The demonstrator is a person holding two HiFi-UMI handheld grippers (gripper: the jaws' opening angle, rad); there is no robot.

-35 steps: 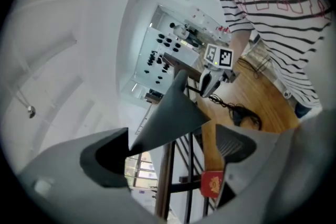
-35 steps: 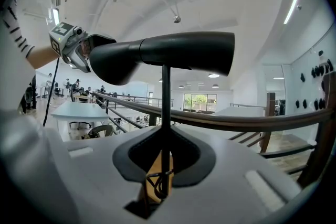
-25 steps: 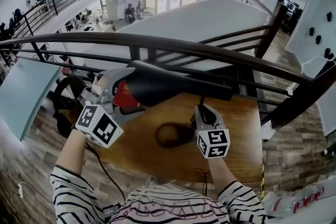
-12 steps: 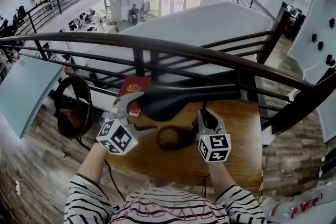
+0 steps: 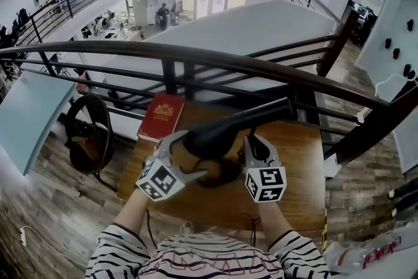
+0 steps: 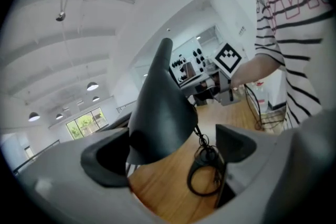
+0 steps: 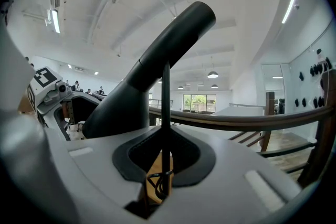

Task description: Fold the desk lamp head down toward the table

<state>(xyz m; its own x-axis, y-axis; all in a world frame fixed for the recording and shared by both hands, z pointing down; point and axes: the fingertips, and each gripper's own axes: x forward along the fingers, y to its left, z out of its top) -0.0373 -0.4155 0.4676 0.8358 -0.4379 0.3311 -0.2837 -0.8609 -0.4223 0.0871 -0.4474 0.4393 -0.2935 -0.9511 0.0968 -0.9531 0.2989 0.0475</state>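
The table (image 5: 297,173) fills mid-frame, and over its centre the black lamp head (image 5: 219,134) slants low. My left gripper (image 5: 188,157) gapes wide, with the head against one pad. My right gripper (image 5: 253,142) pinches the thin stem (image 7: 165,107).

I note a red book (image 5: 160,116) lying flat, just this side of a dark railing (image 5: 215,61). Left of it, a round black object (image 5: 78,134) on plank floor (image 5: 39,206); kind unclear.
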